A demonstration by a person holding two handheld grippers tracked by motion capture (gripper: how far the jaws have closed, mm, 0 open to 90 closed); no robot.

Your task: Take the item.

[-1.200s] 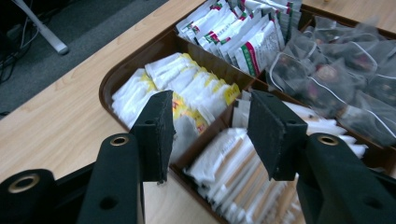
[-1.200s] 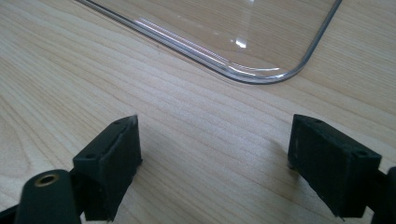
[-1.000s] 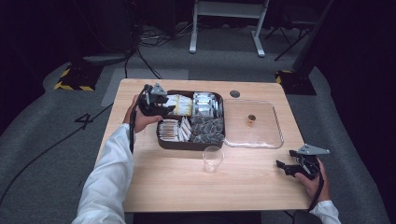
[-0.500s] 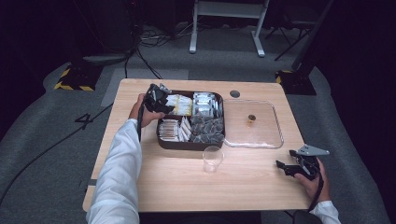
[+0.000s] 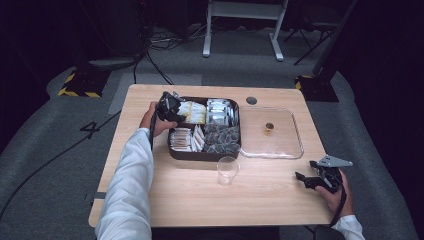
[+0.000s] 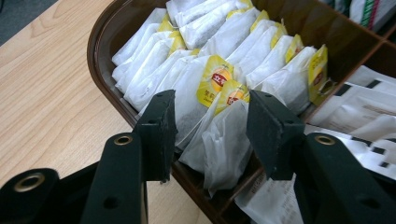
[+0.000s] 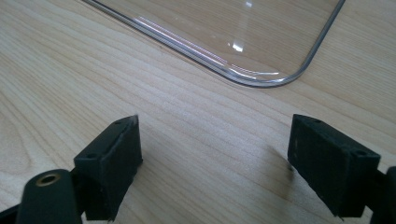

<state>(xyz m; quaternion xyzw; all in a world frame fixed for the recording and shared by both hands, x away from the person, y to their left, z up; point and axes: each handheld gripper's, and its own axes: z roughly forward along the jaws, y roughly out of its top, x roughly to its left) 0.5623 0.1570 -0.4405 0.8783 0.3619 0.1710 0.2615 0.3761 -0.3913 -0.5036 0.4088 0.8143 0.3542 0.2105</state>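
My left gripper [image 6: 212,135] hangs over the rear left compartment of the brown tray [image 5: 172,151], jaws about half apart, with a few white tea bags [image 6: 219,140] standing between the pads; I cannot tell from the left gripper view whether either pad is pressing on them, so I record no grip. The bags are white paper sachets with yellow tags, packed upright in rows against the tray's rounded left wall, and the nearest ones lean over the partition toward me. The tray itself sits on the table [image 5: 150,200] toward its rear edge, left of centre. Its other compartments crowd the work: white packets [image 5: 181,139] in the near left section, dark sachets [image 5: 222,139] in the near right section, and silvery packets [image 5: 217,111] at the rear right, all close beside the one I am working over. A clear lid [image 5: 272,135] lies flat on the table touching the tray's right side, with a small brown knob at its centre. An empty clear cup [image 5: 227,170] stands just in front of the tray's near right corner. My right gripper [image 5: 306,179] rests by the table's near right corner, well apart from the tray, jaws wide and holding nothing, pointed at the lid's near corner [image 7: 280,77] over bare wood.
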